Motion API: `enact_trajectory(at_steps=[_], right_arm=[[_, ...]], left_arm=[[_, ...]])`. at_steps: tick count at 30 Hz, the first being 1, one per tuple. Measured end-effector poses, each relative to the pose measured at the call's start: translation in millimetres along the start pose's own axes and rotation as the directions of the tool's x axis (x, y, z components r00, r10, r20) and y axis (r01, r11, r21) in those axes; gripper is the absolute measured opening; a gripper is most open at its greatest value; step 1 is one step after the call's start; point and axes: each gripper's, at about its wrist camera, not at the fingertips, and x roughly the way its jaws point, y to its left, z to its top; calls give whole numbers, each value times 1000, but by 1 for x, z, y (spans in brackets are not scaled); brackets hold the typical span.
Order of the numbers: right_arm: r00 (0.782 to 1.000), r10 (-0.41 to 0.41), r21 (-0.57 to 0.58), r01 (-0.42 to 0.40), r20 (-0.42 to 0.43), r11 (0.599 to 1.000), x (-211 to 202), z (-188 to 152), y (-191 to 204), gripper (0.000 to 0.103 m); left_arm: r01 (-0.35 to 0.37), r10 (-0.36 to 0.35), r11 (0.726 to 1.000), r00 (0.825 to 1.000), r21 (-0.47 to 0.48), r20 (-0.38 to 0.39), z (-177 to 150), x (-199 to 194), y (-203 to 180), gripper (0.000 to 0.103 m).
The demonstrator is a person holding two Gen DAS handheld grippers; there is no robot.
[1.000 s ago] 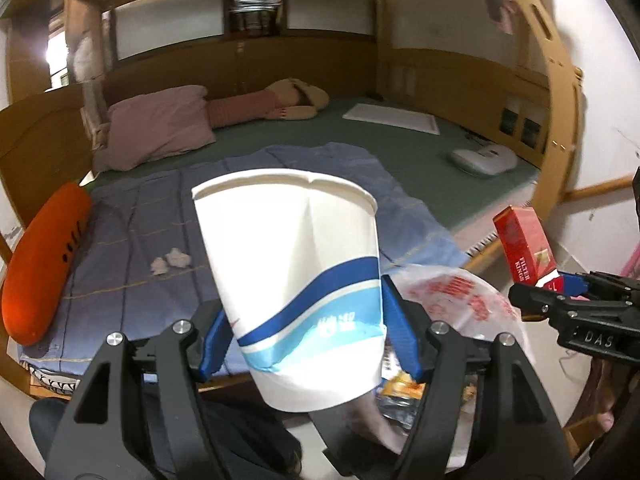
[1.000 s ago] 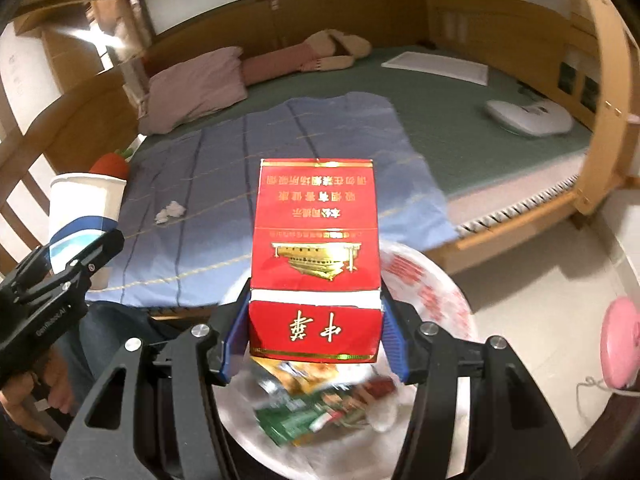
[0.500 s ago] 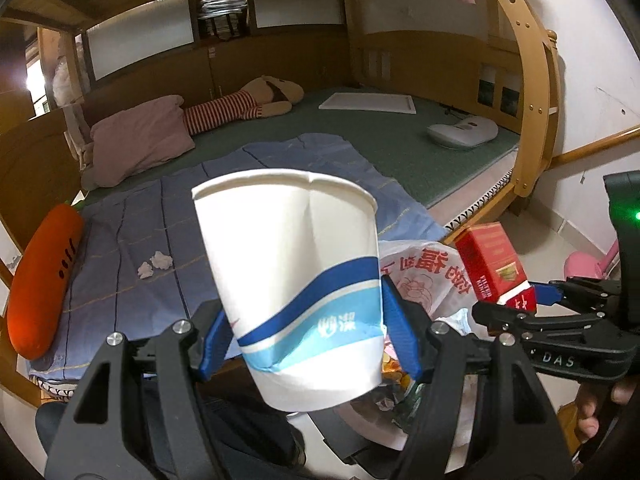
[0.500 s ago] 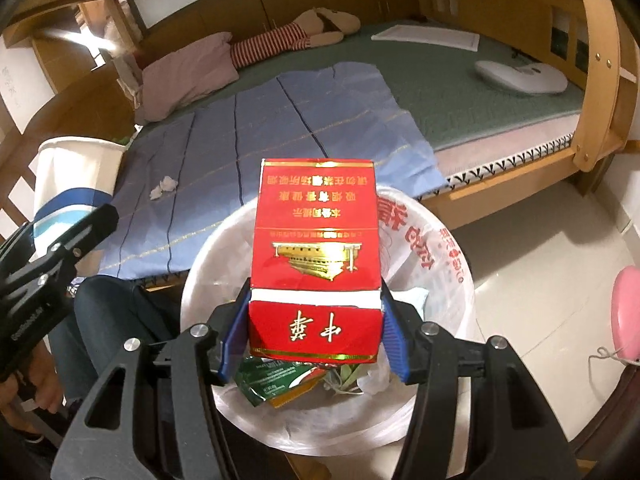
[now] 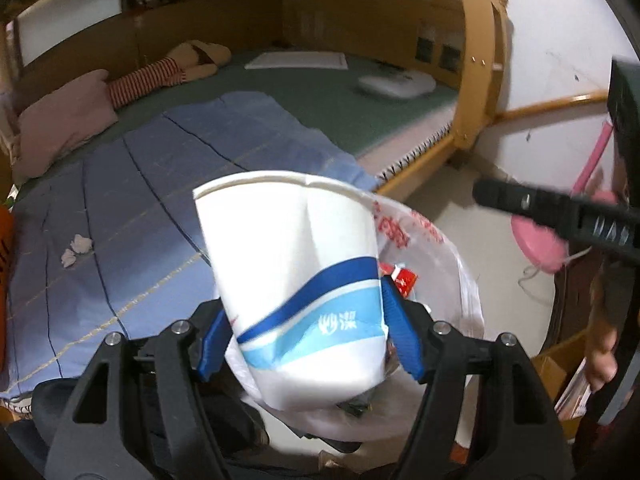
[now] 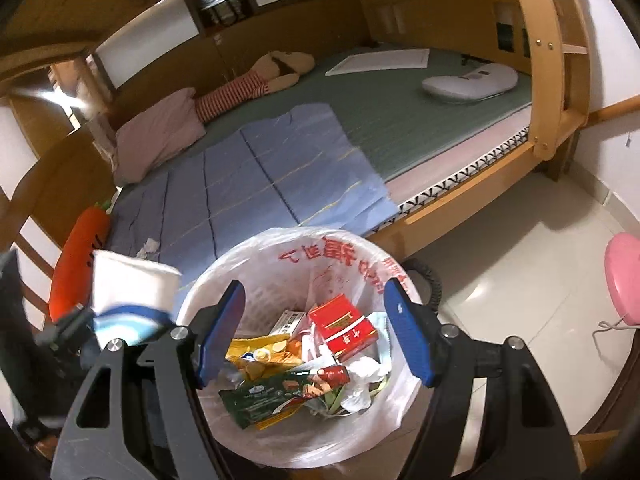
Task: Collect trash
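Left wrist view: the left gripper point(image 5: 304, 336) has just been opening, and the paper cup point(image 5: 296, 280) stands between its blue pads point(image 5: 400, 340), tilted. The pad on the picture's right no longer presses the cup; whether the other does cannot be told. The cup hangs over the near rim of the bin point(image 5: 448, 256). The risk is that a creased, light cup tips off the rim and lands on the floor rather than inside. It is white with a blue wave band, its mouth dented.

Right wrist view: the right gripper point(image 6: 314, 334) has also just been opening; its jaws stand wide with nothing between them. The red pack point(image 6: 344, 326) lies in the bin point(image 6: 280, 240) on wrappers, towards its far side. Tissue scraps point(image 6: 150, 246) remain on the blanket point(image 6: 260, 180), near its left edge, uncollected.
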Motion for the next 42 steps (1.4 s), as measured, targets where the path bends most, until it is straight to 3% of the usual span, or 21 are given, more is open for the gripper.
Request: enact_trajectory(at_steps=[1, 5, 8, 11, 14, 16, 20, 24, 42], right_arm=[[1000, -5, 3, 5, 6, 1000, -1, 0, -2, 71], [1000, -3, 15, 3, 24, 1000, -4, 5, -7, 76], [999, -7, 5, 7, 43, 1000, -6, 5, -4, 84], [997, -3, -51, 7, 73, 999, -10, 1, 11, 93], [995, 18, -99, -7, 103, 995, -14, -3, 26, 97], [995, 15, -138, 0, 102, 990, -15, -5, 35, 99], [994, -24, -199, 46, 108, 979, -14, -7, 52, 100], [993, 0, -220, 26, 117, 975, -16, -9, 58, 100], [992, 20, -234, 10, 125, 972, -16, -8, 59, 100]], left_arm=[[-1, 1, 1000, 1000, 6, -6, -1, 2, -2, 86], [-34, 34, 999, 999, -24, 9, 0, -3, 6, 94], [-158, 161, 984, 986, -78, 34, -1, -16, 21, 95], [-312, 323, 942, 943, -125, 82, 1, -36, 32, 99], [-383, 406, 908, 905, -172, 130, 1, -58, 38, 100], [-403, 434, 893, 889, -199, 148, 1, -70, 42, 100], [-407, 451, 882, 875, -236, 177, 0, -87, 44, 100], [-408, 457, 879, 868, -249, 192, 0, -95, 43, 100], [-409, 464, 875, 861, -259, 206, -1, -102, 41, 100]])
